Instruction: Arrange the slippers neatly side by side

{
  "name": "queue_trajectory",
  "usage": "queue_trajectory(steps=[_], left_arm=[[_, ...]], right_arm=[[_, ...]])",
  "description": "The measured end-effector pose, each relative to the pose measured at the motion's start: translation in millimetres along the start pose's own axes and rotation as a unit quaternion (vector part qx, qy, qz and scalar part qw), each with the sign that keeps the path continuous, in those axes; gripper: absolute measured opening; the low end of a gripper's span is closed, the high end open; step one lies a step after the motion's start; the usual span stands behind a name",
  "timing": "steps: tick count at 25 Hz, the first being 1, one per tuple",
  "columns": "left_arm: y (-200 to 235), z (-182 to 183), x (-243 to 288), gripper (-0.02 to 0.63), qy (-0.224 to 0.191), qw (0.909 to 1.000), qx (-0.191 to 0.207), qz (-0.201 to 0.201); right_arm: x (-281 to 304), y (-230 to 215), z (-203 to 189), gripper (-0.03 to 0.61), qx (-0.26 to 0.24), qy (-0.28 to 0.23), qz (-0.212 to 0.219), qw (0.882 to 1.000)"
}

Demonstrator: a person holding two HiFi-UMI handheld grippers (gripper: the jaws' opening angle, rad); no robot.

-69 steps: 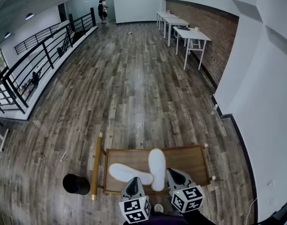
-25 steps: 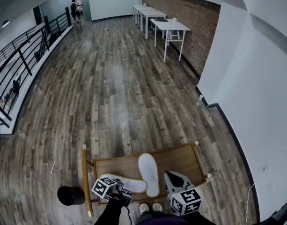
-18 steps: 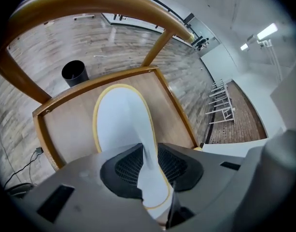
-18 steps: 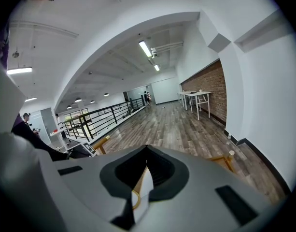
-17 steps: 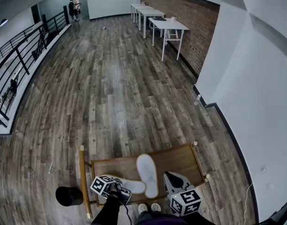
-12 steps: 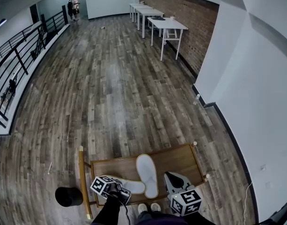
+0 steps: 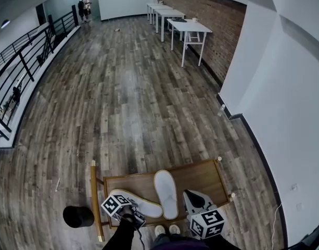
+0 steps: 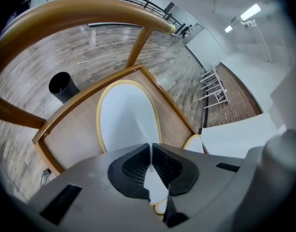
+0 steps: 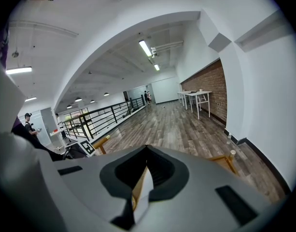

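— Clamping now: left gripper [image 8: 150, 149] pads drawn to a bare slit, seemingly pinching the near edge of the left slipper [image 8: 126, 115], with white sole visible right through the gap.

— And over on the right gripper [image 9: 147, 151]?

— Pressed together on nothing. Parked over the near right part of the wooden tray [image 7: 201, 178], same as a moment ago.

— So only one mover?

— Just the left. Swung out from the middle, across to that slanted slipper, and gone from hovering to gripping.

— Meaning what for the pair?

— Grasp apparently made, turn not yet. Still lying crosswise on the tray, one end close against the right slipper [image 7: 166, 193], itself pointing straight away. Needs pivoting round parallel and setting down just beside, probably without nudging the straight one.
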State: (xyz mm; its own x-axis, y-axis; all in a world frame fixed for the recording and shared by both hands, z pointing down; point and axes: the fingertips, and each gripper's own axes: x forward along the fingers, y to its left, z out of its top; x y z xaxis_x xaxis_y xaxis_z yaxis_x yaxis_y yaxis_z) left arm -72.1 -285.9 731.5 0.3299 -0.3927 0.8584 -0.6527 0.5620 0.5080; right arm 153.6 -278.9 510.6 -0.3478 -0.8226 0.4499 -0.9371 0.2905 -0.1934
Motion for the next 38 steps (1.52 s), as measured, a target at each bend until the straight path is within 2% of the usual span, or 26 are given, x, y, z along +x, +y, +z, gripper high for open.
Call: queue_trajectory(steps=[5, 8, 13, 17, 21, 32, 38], left_arm=[[-12.3, 2.2, -9.1, 0.012, 0.018, 0.9965, 0.082, -0.007], [-22.5, 3.7, -11.2, 0.012, 0.027, 0.9906, 0.133, -0.018], [-38.7, 2.7, -11.9, 0.012, 0.051, 0.9724, 0.227, -0.019], [-57.2, -3.7, -8.0, 0.012, 0.078, 0.9523, 0.294, -0.017], [-71.3, -10.8, -1.0, 0.012, 0.104, 0.9406, 0.323, -0.018], [-76.8, -24.0, 32.1, 0.012, 0.154, 0.9105, 0.384, 0.015], [-76.7, -28.5, 40.8, 0.012, 0.176, 0.8992, 0.4, 0.022]], right_arm=[[1.5, 7.2, -1.3, -0.002, -0.001, -0.002, 0.009, 1.0], [1.5, 8.1, -2.4, -0.002, -0.001, -0.002, 0.011, 1.0], [-1.2, 7.1, -1.1, -0.002, -0.001, -0.005, 0.009, 1.0], [-4.6, 4.1, -1.6, -0.002, 0.001, -0.006, 0.007, 1.0], [-6.4, 2.5, -2.5, -0.002, 0.003, -0.005, 0.002, 1.0], [-10.8, -17.9, -7.5, -0.002, 0.012, 0.004, -0.025, 1.0], [-8.2, -21.8, -8.4, -0.002, 0.017, 0.01, -0.033, 0.999]])
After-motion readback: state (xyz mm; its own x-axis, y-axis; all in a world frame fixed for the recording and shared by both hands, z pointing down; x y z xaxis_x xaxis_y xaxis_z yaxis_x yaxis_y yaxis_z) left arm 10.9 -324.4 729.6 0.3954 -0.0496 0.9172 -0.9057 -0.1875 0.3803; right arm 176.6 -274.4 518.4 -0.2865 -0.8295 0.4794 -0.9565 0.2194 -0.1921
